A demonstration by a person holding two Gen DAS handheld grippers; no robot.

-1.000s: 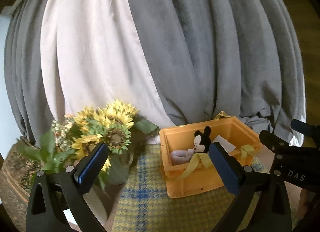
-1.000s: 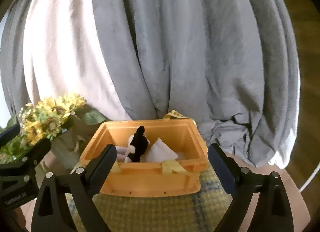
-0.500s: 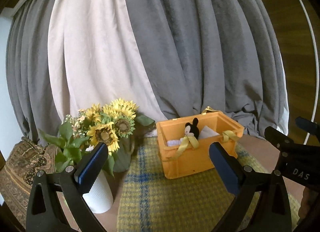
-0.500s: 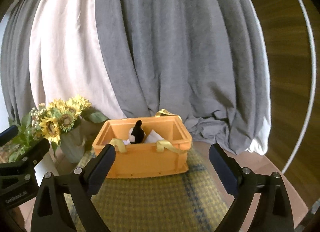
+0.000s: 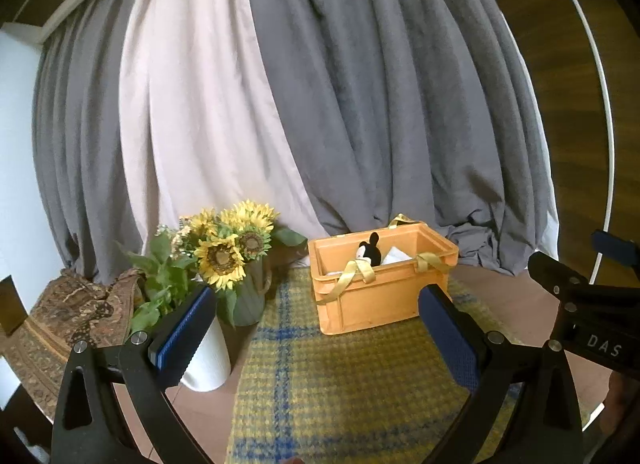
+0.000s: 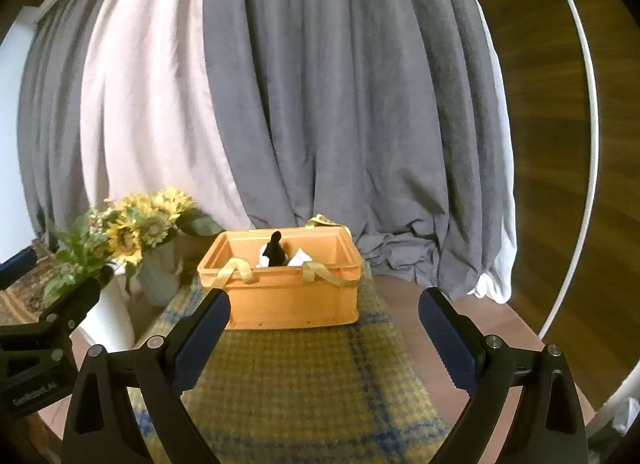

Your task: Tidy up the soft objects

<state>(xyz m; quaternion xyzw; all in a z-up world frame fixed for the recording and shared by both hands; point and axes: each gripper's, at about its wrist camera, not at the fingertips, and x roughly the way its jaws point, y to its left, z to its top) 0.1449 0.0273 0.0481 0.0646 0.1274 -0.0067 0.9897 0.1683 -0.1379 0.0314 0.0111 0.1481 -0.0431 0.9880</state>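
An orange plastic crate [image 5: 384,296] stands on a yellow woven cloth with blue checks [image 5: 340,384] spread over the tabletop [image 6: 476,316]. Inside it sit a black-and-white mouse plush toy [image 5: 370,250] and a folded white cloth [image 5: 396,254], with yellow ribbon handles [image 5: 352,274] draped over the front rim. The left tool [image 5: 320,338] and right tool [image 6: 326,340] both gape wide, holding nothing, well short of the crate. A bunch of yellow sunflowers [image 5: 232,240] stands left of the crate.
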